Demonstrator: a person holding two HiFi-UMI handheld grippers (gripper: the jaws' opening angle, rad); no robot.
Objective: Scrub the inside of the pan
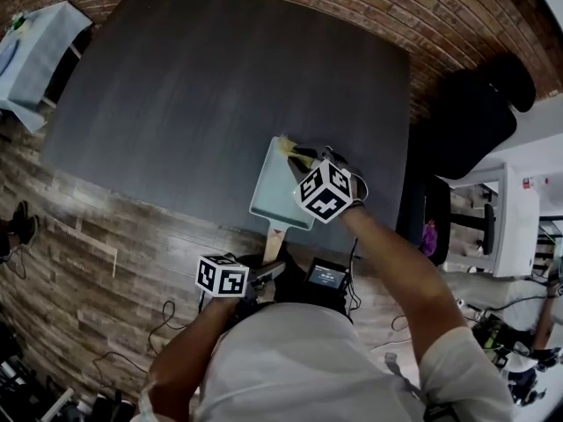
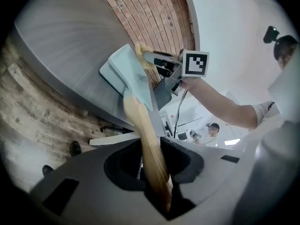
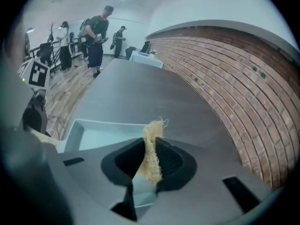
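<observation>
- Pan control starts at your left claw: it is clenched on the wooden handle, which runs straight out between the jaws and away from you.
- Your right claw is grasping a straw-coloured scrubber, pinched upright, with its frayed tip standing clear above the jaws.
- Outward from both, the pan lies on the dark grey surface near the edge closest to you. Its long axis runs from the handle at your body out to the far short end.
- The relation that counts is that the scrubber is at the pan's far right corner, about level with the rim. The inside therefore lies to the left of the right claw and back toward you (the right hand is the one at the work; the left only steadies).
- My judgement is that the coming stroke wants the scrubber lowered past the rim, then drawn along that long axis toward the handle.
- The head view gives you both claws and the pan's outline together, though the right claw's marker cube covers the near right rim.
- The right gripper view alone shows the pale inside, beyond and left of the jaws. The left gripper view sees the pan only from the handle end.
- No view settles whether the scrubber touches the pan.
</observation>
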